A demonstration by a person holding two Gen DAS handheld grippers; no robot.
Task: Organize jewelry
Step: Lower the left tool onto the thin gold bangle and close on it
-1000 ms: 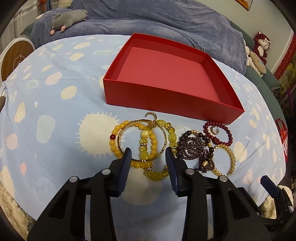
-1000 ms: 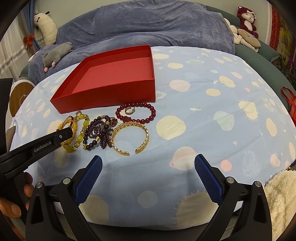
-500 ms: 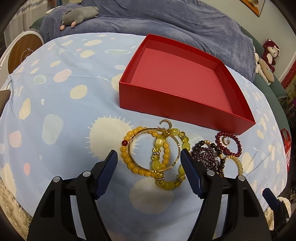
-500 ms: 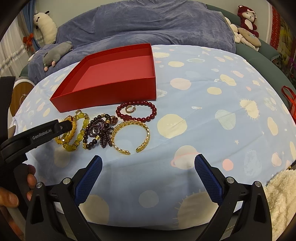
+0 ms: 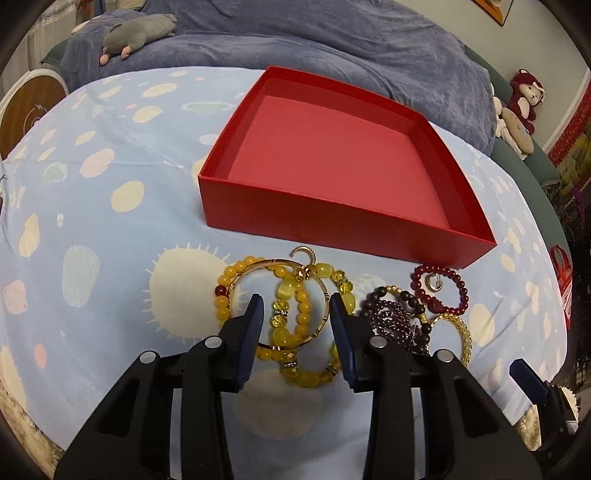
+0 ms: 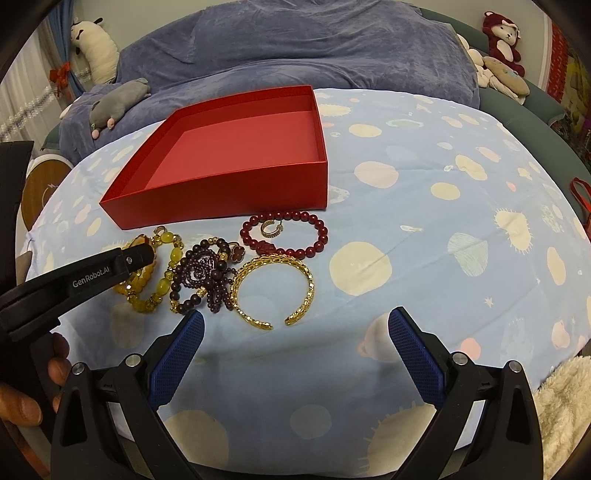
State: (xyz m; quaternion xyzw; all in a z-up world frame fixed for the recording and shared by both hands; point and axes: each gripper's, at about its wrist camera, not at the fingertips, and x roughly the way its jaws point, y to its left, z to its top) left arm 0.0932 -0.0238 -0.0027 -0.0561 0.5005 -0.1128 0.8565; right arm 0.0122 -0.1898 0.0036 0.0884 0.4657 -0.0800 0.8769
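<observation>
An empty red box (image 5: pixel 332 225) (image 6: pixel 221 199) stands on the spotted blue bedsheet. In front of it lie yellow bead bracelets (image 5: pixel 284 291) (image 6: pixel 162 284) with a thin gold bangle (image 5: pixel 273 263), a purple bead bracelet (image 5: pixel 391 317) (image 6: pixel 203 273), a dark red bead bracelet (image 5: pixel 461 295) (image 6: pixel 317 240) with a small hoop earring (image 6: pixel 271 229) inside it, and a gold cuff (image 5: pixel 463 332) (image 6: pixel 306 273). My left gripper (image 5: pixel 295 310) (image 6: pixel 136 258) is over the yellow bracelets. Its jaws are closing with beads and bangle between them, and I see no pad pressing. My right gripper (image 6: pixel 295 332) is wide open, just in front of the cuff.
A blue-grey blanket (image 5: pixel 332 40) with a grey plush toy (image 5: pixel 136 31) lies behind the box. More plush toys (image 6: pixel 502 40) sit at the far right. A round wooden disc (image 5: pixel 26 110) is at the left edge. A person's hand (image 6: pixel 22 402) holds the left gripper. White fleece (image 6: pixel 565 398) lies at lower right.
The left jaws stood narrow a second ago, spread wide half a second ago, and are narrow again around the yellow bracelets. The right gripper and the jewelry have not moved.
</observation>
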